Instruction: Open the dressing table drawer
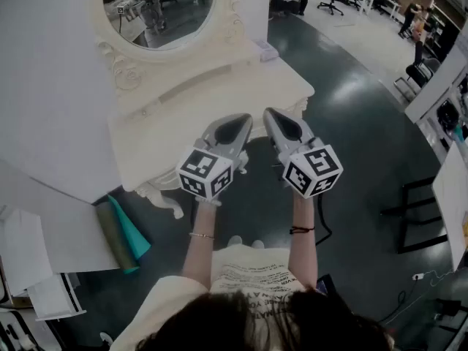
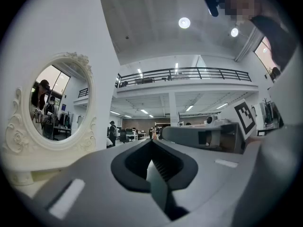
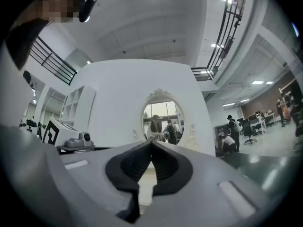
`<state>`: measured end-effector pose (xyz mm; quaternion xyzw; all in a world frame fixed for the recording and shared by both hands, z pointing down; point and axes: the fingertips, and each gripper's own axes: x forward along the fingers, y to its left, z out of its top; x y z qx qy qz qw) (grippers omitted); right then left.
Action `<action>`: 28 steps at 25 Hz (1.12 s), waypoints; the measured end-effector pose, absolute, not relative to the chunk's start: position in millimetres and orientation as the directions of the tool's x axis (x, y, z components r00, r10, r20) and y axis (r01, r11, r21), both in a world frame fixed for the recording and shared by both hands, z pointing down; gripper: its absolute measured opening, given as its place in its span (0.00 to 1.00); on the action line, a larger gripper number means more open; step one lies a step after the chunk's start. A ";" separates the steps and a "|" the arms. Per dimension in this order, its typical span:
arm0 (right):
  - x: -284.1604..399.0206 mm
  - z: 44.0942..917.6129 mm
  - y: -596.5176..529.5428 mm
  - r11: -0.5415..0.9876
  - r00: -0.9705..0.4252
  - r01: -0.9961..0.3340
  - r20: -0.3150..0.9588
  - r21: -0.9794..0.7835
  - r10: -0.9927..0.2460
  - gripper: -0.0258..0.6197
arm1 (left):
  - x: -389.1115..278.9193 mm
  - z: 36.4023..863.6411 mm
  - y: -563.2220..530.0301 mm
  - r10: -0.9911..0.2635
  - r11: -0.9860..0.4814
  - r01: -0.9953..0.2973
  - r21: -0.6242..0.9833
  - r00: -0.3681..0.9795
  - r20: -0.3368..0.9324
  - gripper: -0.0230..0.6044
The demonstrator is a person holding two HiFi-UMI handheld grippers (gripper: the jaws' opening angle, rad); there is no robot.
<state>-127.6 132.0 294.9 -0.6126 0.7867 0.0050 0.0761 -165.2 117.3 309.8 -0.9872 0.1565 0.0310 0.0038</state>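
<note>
Hovering over the desk [image 1: 161,134], left claw [image 1: 235,125] and right claw [image 1: 281,123] sit pinched empty; unopened, they may miss the seemingly hidden drawer.

Grey left gripper [image 1: 241,120] and right gripper [image 1: 271,115], cream printed shirt [image 1: 245,280].

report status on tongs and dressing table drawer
Left tongs shut, empty. Right tongs shut, empty. Both over dressing table front; no drawer seen pulled out. Nothing in the way.
</note>
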 end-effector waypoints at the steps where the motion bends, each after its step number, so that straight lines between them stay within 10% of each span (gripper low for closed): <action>1: -126.8 295.4 132.9 0.250 -0.238 -0.965 -0.125 -0.085 -0.963 0.04 | -164.1 309.7 118.4 -0.308 -0.951 -0.309 0.000 0.949 -0.062 0.03; 28: -89.0 312.7 139.7 0.268 -0.254 -0.954 -0.116 -0.133 -0.960 0.04 | -139.9 328.8 132.8 -0.376 -0.927 -0.375 0.023 0.925 -0.048 0.03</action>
